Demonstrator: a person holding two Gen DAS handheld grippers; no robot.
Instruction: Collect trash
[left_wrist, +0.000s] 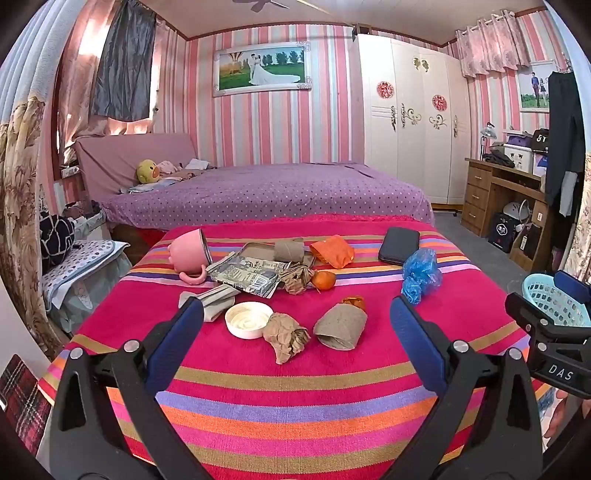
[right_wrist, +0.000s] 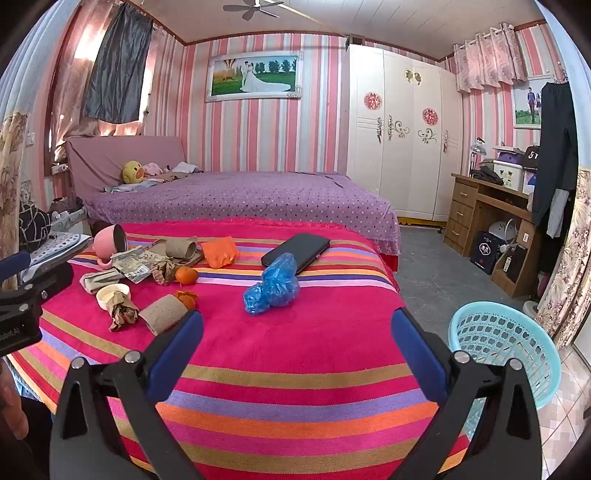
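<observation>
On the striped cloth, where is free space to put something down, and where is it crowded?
Free: the near strip of the striped cloth, in front of the blue plastic bag. Also a patch between that bag and the cardboard tube. Crowded: the far left, around the pink cup, wrappers and orange.

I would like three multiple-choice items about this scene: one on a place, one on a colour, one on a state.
1. Where is the basket?
A. on the striped cloth
B. on the floor, right of the table
C. on the purple bed

2. What colour is the crumpled bag near the phone?
A. blue
B. green
C. white

3. How is the pink cup standing?
A. upright
B. upside down
C. tipped on its side

Answers: 1 B, it stands on the floor beside the table's right edge. 2 A, the plastic is plainly blue. 3 C, its mouth faces sideways and its handle lies on the cloth.
</observation>
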